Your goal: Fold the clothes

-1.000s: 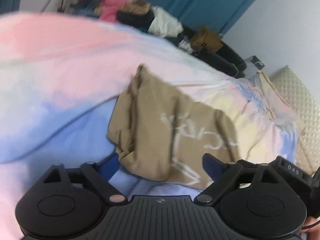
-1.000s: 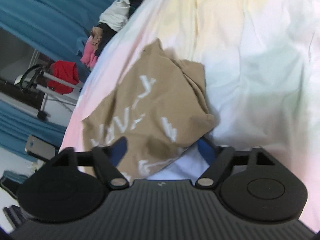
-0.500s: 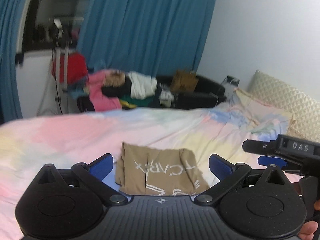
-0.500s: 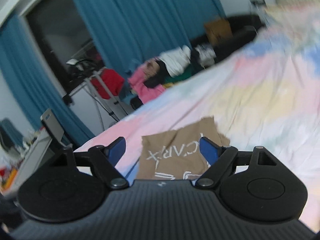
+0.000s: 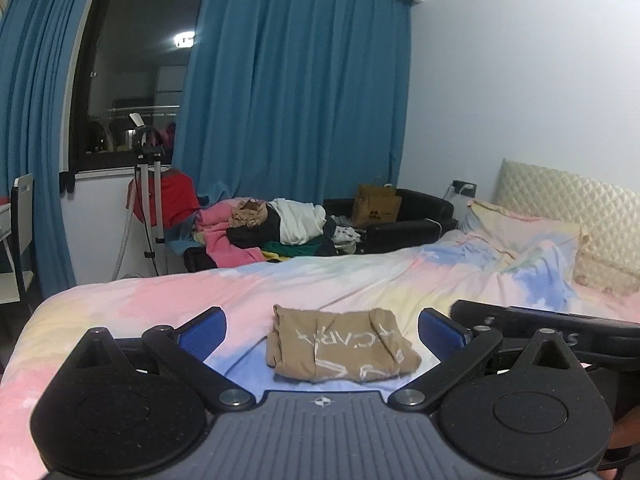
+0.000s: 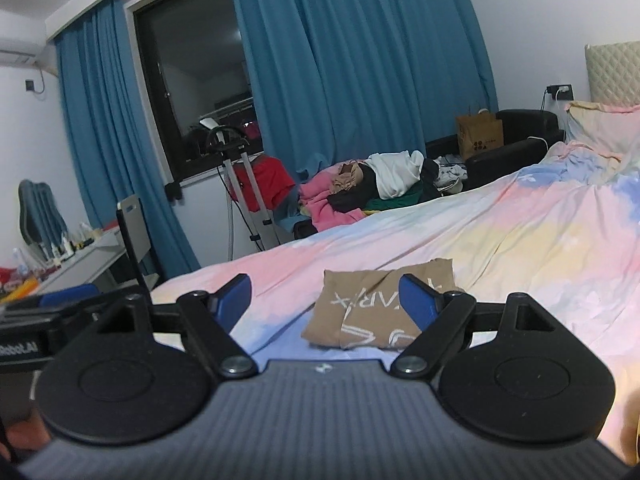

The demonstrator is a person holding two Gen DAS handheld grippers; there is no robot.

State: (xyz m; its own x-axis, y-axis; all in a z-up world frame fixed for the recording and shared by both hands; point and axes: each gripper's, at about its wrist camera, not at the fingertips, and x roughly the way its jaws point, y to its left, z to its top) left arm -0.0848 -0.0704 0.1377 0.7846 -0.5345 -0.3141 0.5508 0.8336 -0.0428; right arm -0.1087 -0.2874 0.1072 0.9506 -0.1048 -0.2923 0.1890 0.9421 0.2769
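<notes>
A tan garment [image 5: 340, 346] with white lettering lies folded into a small rectangle on the pastel bedspread [image 5: 160, 300]. In the right wrist view the same folded garment [image 6: 372, 312] rests on the bedspread [image 6: 520, 240] just beyond the fingers. My left gripper [image 5: 322, 330] is open, held above and short of the garment, with nothing between its blue pads. My right gripper [image 6: 326, 300] is open too and holds nothing. The right gripper's body [image 5: 552, 330] shows at the right edge of the left wrist view, and the left gripper's body [image 6: 60, 308] at the left edge of the right wrist view.
A heap of unfolded clothes [image 5: 276, 228] lies past the bed's far edge, by a black sofa [image 5: 408, 220] with a brown paper bag [image 5: 376, 206]. Blue curtains [image 5: 296, 80], a garment steamer stand [image 5: 148, 200], pillows [image 5: 524, 224] and headboard [image 5: 572, 196] at right. A cluttered desk [image 6: 68, 256] at left.
Both grippers have lifted and pulled back from the tan garment, rolling level. The garment, close under the fingers before, now lies free and folded on the bed.
</notes>
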